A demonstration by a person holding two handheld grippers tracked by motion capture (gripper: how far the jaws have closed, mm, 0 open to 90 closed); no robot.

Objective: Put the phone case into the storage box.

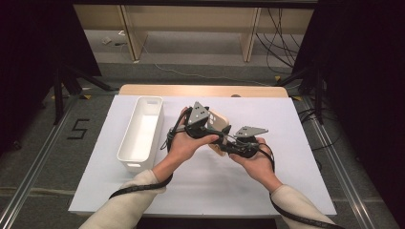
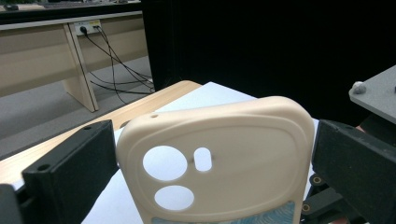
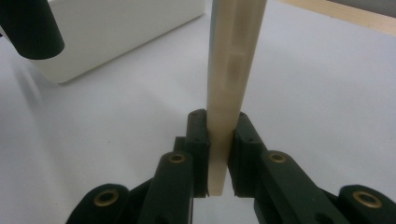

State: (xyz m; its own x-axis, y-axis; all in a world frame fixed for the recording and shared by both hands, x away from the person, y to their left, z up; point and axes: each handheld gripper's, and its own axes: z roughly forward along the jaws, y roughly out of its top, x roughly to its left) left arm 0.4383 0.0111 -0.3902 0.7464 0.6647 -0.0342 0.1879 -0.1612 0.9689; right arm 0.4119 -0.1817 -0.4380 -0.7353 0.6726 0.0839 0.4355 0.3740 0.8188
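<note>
Cream phone case held right of the white bin, its wide sides between the left gripper's spread jaws (contact unclear), its edge pinched by the right gripper

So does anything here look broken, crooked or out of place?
Nothing stands out. The cream phone case looks intact, held above the table between both tongs: the right tongs pinch its edge, the left tongs span its width. The white bin sits straight on the white mat.
</note>
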